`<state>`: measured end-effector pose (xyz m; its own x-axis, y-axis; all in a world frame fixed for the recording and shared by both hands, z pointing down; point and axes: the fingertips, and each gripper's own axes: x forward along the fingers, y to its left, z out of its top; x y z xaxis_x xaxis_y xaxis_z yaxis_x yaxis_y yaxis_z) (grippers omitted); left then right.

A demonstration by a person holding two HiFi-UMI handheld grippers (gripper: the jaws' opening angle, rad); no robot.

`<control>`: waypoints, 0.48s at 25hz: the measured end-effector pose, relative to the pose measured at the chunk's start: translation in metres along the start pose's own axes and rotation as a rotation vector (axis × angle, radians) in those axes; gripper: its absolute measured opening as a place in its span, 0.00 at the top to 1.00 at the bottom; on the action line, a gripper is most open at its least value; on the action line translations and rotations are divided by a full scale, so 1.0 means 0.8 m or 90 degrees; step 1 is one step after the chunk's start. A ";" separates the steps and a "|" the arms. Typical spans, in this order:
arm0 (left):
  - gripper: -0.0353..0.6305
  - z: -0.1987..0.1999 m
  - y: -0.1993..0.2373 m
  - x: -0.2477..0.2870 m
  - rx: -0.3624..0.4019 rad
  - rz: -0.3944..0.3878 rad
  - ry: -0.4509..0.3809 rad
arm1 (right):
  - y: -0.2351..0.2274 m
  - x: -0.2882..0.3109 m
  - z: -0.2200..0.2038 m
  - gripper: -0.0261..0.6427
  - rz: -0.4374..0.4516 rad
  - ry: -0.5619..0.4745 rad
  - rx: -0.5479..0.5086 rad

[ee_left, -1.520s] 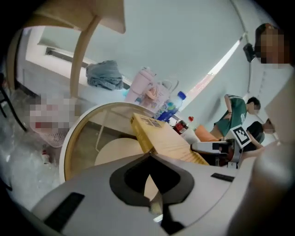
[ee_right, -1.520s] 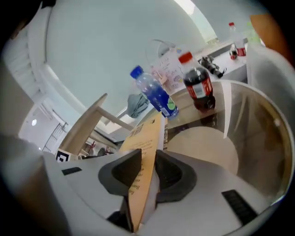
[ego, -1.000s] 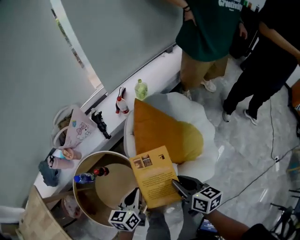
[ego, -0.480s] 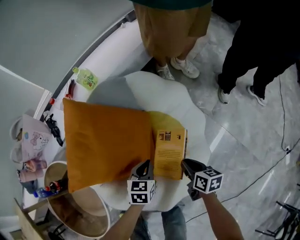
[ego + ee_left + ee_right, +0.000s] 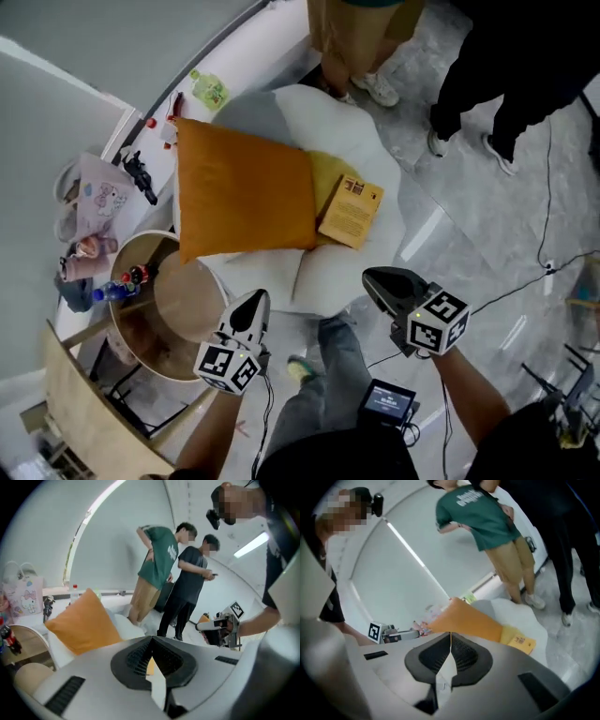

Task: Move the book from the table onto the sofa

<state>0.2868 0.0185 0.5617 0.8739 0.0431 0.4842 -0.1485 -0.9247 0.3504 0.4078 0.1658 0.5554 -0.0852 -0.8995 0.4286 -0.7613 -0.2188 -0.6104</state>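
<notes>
Well beyond left claw lies book.

Brightness: even, soft indoor light, no hard shadows.
Source: strip light overhead; light band along the curved wall.
Glare: pale streaks on the glossy floor.
Edges: both gripper views fisheye-bent, corners black.
Focus: nearest foreground soft; head view slightly smeared.

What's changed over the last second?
The book went from the claws, above the round table, onto the sofa beside the orange cushion, and lies free. Both claws pulled back; the right claw has just been closing, empty. Left claw stayed shut.
</notes>
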 end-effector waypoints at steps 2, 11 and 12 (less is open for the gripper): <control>0.94 0.039 -0.038 -0.096 -0.003 0.003 -0.064 | 0.098 -0.051 0.046 0.93 0.024 -0.023 -0.082; 0.94 0.080 -0.148 -0.533 0.043 0.149 -0.321 | 0.448 -0.186 0.053 0.93 0.019 -0.140 -0.302; 0.94 0.070 -0.154 -0.574 0.041 0.174 -0.334 | 0.478 -0.191 0.036 0.93 0.029 -0.142 -0.300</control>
<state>-0.0703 0.0910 0.2510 0.9225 -0.3771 0.0826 -0.3860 -0.8978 0.2121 0.1481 0.2086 0.2370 -0.0256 -0.9742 0.2243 -0.9712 -0.0289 -0.2366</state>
